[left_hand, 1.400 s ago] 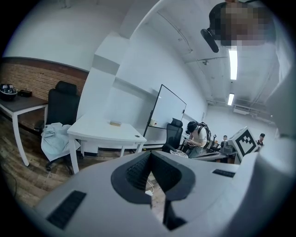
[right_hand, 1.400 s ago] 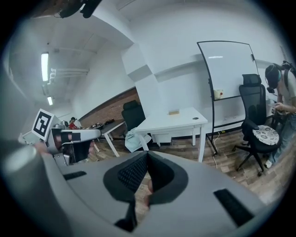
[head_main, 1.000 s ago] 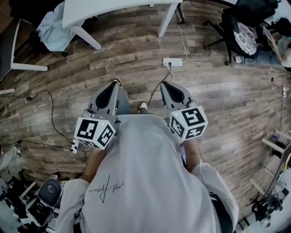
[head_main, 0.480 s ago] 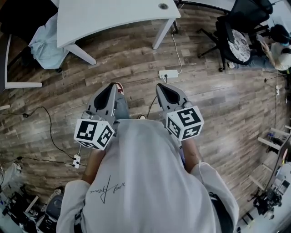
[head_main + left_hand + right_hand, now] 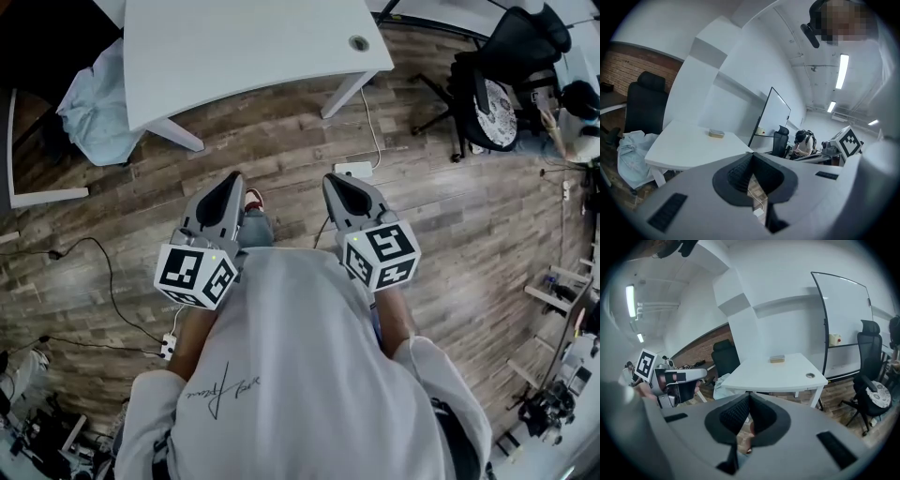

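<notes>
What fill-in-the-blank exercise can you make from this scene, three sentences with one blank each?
1. The left gripper and the right gripper both have their jaws ____, holding nothing.
2. The white table stands on a floor of ____ planks.
3. The small box lies ____ that table.
Missing words: shut; wood; on.

Head view above the person, steeply down, gripper views low, facing forward along their jaws, all sharing the far desk (image 5: 244,47).

shirt (image 5: 300,375): white, script print | left tool (image 5: 231,180), right tool (image 5: 336,180): grey, black-white marked
</notes>
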Available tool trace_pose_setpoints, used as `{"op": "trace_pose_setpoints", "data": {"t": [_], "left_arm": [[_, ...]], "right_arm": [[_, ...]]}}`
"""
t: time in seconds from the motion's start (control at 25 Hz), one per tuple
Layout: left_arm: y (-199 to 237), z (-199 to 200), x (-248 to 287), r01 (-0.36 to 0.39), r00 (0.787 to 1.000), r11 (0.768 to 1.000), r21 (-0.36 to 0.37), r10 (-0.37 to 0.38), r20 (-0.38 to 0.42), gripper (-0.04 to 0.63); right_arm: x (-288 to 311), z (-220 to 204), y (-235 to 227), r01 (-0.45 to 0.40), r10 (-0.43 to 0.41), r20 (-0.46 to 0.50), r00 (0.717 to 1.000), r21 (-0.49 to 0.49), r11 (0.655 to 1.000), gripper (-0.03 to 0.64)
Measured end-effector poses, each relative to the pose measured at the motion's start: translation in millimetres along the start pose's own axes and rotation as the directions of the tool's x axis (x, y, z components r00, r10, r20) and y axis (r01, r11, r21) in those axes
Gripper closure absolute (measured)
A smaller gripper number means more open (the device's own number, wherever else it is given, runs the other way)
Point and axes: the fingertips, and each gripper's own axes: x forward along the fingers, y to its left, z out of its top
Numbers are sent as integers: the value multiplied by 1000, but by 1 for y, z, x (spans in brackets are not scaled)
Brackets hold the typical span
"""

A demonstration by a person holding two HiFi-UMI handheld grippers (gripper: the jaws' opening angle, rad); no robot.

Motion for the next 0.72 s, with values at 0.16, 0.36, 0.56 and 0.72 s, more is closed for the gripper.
{"op": "trace_pose_setpoints", "data": {"t": [0.16, 0.36, 0.56, 0.72], "left_arm": [[32, 20, 13, 17, 1000, 1000, 3, -17, 9, 589], [69, 35, 22, 34, 999, 999, 0, -34, 12, 589], [97, 44, 26, 44, 999, 999, -18, -44, 20, 589], [106, 46, 29, 76, 997, 992, -100, -73, 35, 589]], "right_arm": [[33, 24, 6, 10, -10, 8, 1000, -9, 1000, 607], [68, 45, 14, 26, -26, 13, 1000, -18, 999, 607], [92, 58, 20, 42, -42, 11, 999, -16, 999, 607], [101, 59, 22, 49, -49, -17, 999, -37, 998, 607]]}}
